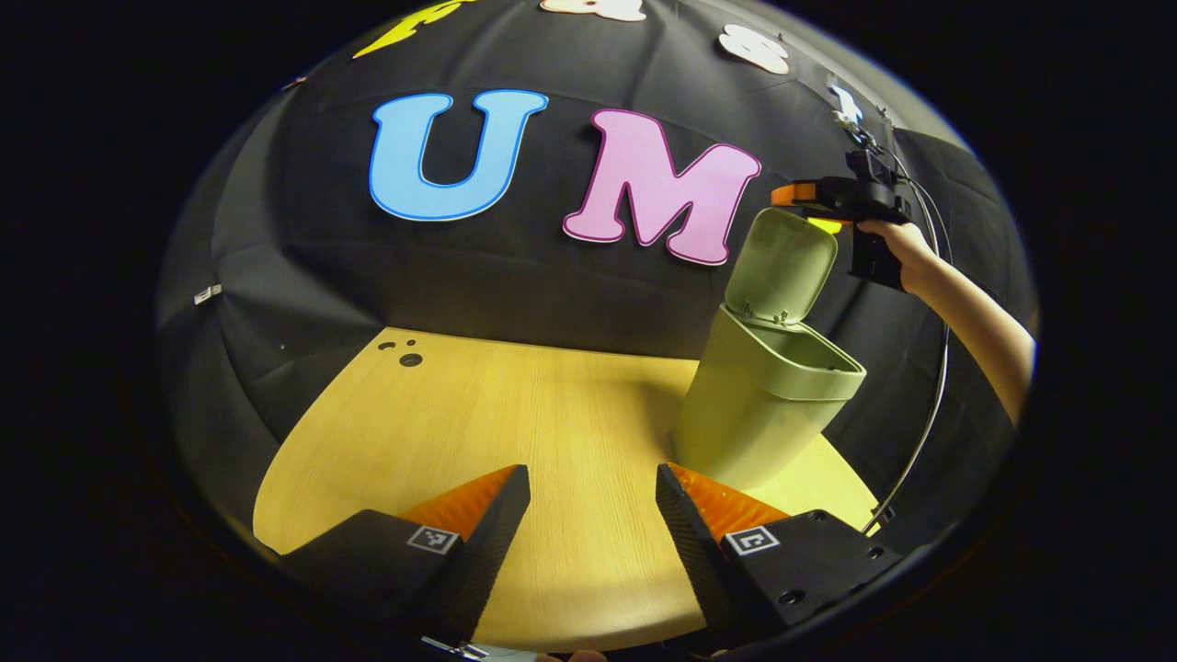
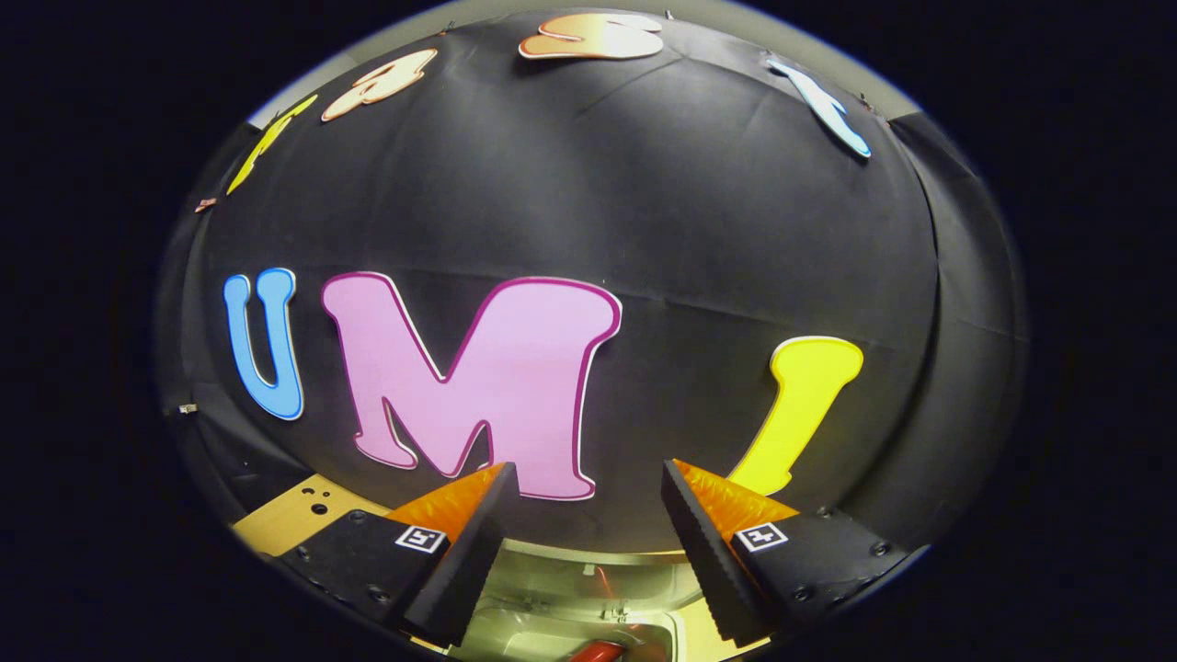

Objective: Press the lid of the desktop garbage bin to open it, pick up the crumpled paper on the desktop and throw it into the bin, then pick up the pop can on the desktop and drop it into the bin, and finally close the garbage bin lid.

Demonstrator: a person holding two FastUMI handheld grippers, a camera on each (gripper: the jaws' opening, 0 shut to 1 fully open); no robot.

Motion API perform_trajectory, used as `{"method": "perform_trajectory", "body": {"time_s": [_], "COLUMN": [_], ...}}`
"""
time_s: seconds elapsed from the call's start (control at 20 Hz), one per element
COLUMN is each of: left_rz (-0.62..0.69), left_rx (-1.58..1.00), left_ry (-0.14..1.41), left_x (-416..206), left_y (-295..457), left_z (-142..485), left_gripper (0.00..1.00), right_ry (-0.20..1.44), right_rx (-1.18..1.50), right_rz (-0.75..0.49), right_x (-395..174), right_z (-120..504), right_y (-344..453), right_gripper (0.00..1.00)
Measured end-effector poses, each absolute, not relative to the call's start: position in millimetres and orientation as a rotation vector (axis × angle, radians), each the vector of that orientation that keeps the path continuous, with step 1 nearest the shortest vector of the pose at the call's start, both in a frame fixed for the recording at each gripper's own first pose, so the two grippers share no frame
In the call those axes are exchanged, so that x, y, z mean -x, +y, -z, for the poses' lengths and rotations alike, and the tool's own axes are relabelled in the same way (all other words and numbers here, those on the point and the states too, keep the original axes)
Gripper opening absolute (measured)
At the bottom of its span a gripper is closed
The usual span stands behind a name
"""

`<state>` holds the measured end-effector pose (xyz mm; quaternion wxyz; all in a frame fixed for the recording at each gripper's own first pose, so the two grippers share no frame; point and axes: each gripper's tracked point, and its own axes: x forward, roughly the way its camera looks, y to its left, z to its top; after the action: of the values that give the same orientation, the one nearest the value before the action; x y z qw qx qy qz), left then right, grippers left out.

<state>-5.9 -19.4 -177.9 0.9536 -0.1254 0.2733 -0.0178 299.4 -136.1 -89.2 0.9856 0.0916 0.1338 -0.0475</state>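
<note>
Green bin (image 1: 763, 405) (lid (image 1: 782, 265) up)

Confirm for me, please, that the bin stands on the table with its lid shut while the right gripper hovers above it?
Not quite: the lid is up, not shut, as the left gripper view shows. The bin does stand on the table, and the right gripper hovers above it.

The surface (image 1: 515, 414) is pale, wood-grained board with a rounded edge, and a few small dark holes sit near its far left corner. A green garbage bin (image 1: 754, 405) stands directly on it toward the right side, its lid (image 1: 782, 262) tipped up.
</note>
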Motion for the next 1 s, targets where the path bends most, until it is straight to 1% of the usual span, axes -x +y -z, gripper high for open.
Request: {"method": "perform_trajectory", "body": {"time_s": [0.15, 0.35, 0.5, 0.8, 1.0], "left_rz": [0.032, 0.042, 0.061, 0.100, 0.111], "left_rx": [0.254, 0.255, 0.255, 0.242, 0.235], "left_ry": [0.556, 0.552, 0.548, 0.546, 0.532], "left_x": [5, 1, 0, -2, -3], "left_y": [-16, -18, -24, -32, -33], "left_z": [178, 178, 176, 177, 173], "left_gripper": [0.90, 0.90, 0.90, 0.90, 0.90], "right_ry": [0.291, 0.308, 0.335, 0.421, 0.446], "right_rx": [-0.209, -0.219, -0.234, -0.184, -0.184], "right_rz": [0.079, 0.062, 0.046, -0.020, -0.048], "right_x": [-298, -282, -258, -208, -185], "right_z": [93, 94, 97, 122, 134], "right_y": [-131, -125, -118, -87, -69], "right_gripper": [0.98, 0.98, 0.98, 0.98, 0.98]}}
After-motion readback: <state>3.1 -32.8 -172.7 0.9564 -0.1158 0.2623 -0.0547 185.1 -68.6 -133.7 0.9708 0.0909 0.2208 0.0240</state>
